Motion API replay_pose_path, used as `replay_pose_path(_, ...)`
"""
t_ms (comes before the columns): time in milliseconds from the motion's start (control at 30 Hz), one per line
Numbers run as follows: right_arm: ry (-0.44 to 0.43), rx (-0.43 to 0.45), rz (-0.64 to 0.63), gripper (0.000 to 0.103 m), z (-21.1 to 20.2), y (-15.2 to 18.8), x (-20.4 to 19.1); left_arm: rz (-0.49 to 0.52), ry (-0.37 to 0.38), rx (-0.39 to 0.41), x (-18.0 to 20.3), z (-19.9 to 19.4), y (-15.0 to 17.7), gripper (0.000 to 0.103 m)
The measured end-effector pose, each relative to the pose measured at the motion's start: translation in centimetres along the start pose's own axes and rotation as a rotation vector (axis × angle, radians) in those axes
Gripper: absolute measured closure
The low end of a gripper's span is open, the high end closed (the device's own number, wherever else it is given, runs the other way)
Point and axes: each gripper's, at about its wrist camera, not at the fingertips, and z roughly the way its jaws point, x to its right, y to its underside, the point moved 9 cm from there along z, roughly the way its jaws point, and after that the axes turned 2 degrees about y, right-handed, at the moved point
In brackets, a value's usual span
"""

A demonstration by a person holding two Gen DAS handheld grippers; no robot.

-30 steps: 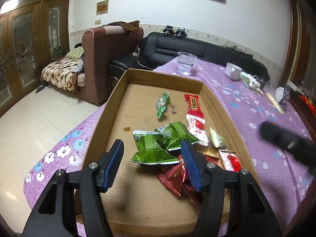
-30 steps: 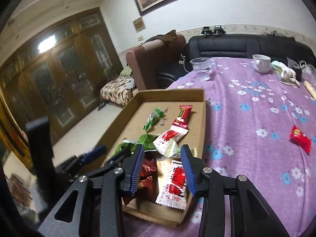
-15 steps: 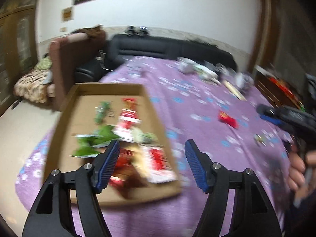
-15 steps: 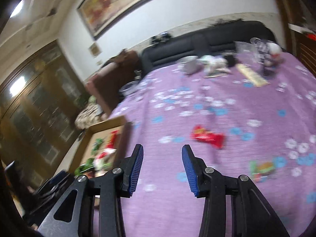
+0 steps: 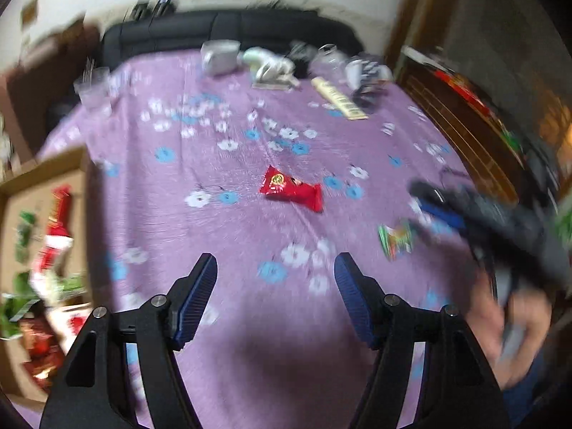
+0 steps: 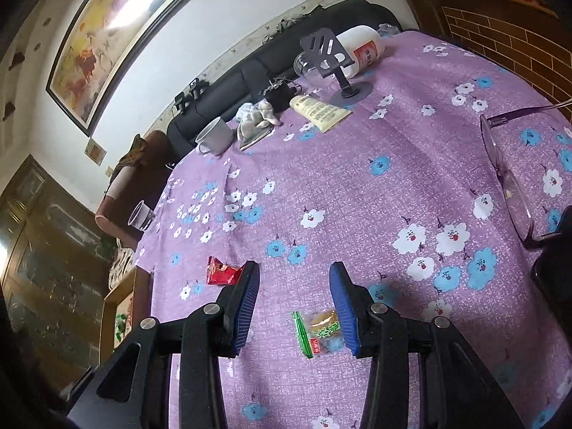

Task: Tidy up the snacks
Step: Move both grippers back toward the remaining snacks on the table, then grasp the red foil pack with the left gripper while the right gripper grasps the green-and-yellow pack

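Note:
My left gripper [image 5: 275, 286] hangs open and empty over the purple flowered tablecloth [image 5: 214, 164]. A red snack packet [image 5: 291, 189] lies ahead of it. To the right lies a green-edged clear packet [image 5: 395, 241], with my blurred right gripper [image 5: 429, 200] over it, held by a hand [image 5: 511, 318]. In the right wrist view, my right gripper [image 6: 293, 286] is open. The green-edged packet [image 6: 316, 329] lies flat between its fingers, close to the right pad [image 6: 341, 307], not pinched. The red packet [image 6: 223, 273] shows beside the left finger. The cardboard box [image 5: 43, 175] holds several snacks at far left.
At the table's far end stand a white mug [image 6: 214, 136], a cream tube [image 6: 320, 111], a phone stand [image 6: 332, 60], a white bottle [image 6: 361, 48] and a plastic cup [image 6: 141, 216]. Glasses [image 6: 507, 178] and a dark object [image 6: 554, 268] lie at right. A black sofa [image 5: 228, 32] stands behind.
Both grippers swung right, away from the cardboard box and out over the tablecloth. The right one now stands over the green-edged packet. The left jaws spread a little wider.

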Motion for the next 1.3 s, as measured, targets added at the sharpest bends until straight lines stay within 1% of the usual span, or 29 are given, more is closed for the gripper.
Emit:
replay_pose_path(33,-0.003,-0.004,0.007,0.059,0.0,0.0,0.1,-0.055,0.038,-0.023,0.0,1.2,-0.8,0.036)
replay_pose_path(100,-0.014,-0.017,0.023,0.059,0.1,0.2,0.2,-0.139,0.063,-0.071,-0.1,3.2,-1.8,0.036)
replay_pose_path(167,-0.018,-0.020,0.037,0.059,0.2,0.2,0.3,-0.186,0.089,-0.112,0.4,5.1,-2.8,0.036)
replay_pose_path(233,-0.017,-0.015,0.043,0.059,0.2,0.1,0.2,-0.218,0.047,-0.107,0.3,6.3,-3.3,0.036)
replay_pose_path(367,-0.024,0.000,0.060,0.059,-0.3,-0.2,0.5,-0.263,0.027,-0.123,0.7,8.5,-4.1,0.036)
replay_pose_path(400,-0.021,0.003,0.063,0.059,-0.3,-0.3,0.6,-0.259,0.027,-0.132,1.0,9.1,-4.2,0.036)
replay_pose_path(433,-0.019,0.004,0.068,0.059,-0.4,-0.3,0.7,-0.241,0.005,-0.137,1.1,9.5,-4.4,0.036)
replay_pose_path(500,-0.022,0.003,0.081,0.059,-0.5,-0.3,1.0,-0.210,-0.025,-0.127,1.2,10.1,-4.7,0.042)
replay_pose_path(567,-0.018,0.004,0.088,0.059,-0.5,-0.4,1.3,-0.168,-0.051,-0.132,1.2,10.9,-4.7,0.062)
replay_pose_path(600,-0.015,0.003,0.090,0.059,-0.5,-0.4,1.3,-0.148,-0.059,-0.139,1.0,11.2,-4.5,0.066)
replay_pose_path(667,-0.012,-0.004,0.091,0.059,-0.3,-0.4,1.4,-0.102,-0.068,-0.116,0.6,11.2,-4.6,0.073)
replay_pose_path(733,-0.005,-0.012,0.092,0.059,-0.2,-0.3,1.6,-0.077,-0.079,-0.110,0.0,10.8,-4.2,0.084)
replay_pose_path(833,0.015,-0.027,0.089,0.059,0.0,-0.1,1.9,-0.039,-0.063,-0.110,-0.9,9.7,-2.8,0.084)
replay_pose_path(900,0.034,-0.041,0.084,0.059,0.2,0.2,2.2,-0.013,-0.066,-0.099,-1.4,8.8,-1.8,0.084)
replay_pose_path(967,0.046,-0.061,0.076,0.059,0.5,0.5,2.3,0.011,-0.084,-0.068,-2.1,7.8,-0.9,0.085)
replay_pose_path(1000,0.051,-0.079,0.068,0.059,0.8,0.8,2.3,0.014,-0.079,-0.051,-2.4,7.4,-0.5,0.085)
replay_pose_path(1200,0.116,-0.144,0.003,0.058,2.3,2.5,1.9,0.042,-0.052,0.026,-2.6,7.3,-0.6,0.085)
replay_pose_path(1300,0.135,-0.182,-0.072,0.055,3.1,3.7,0.8,0.054,-0.041,0.036,-2.6,7.4,-0.9,0.085)
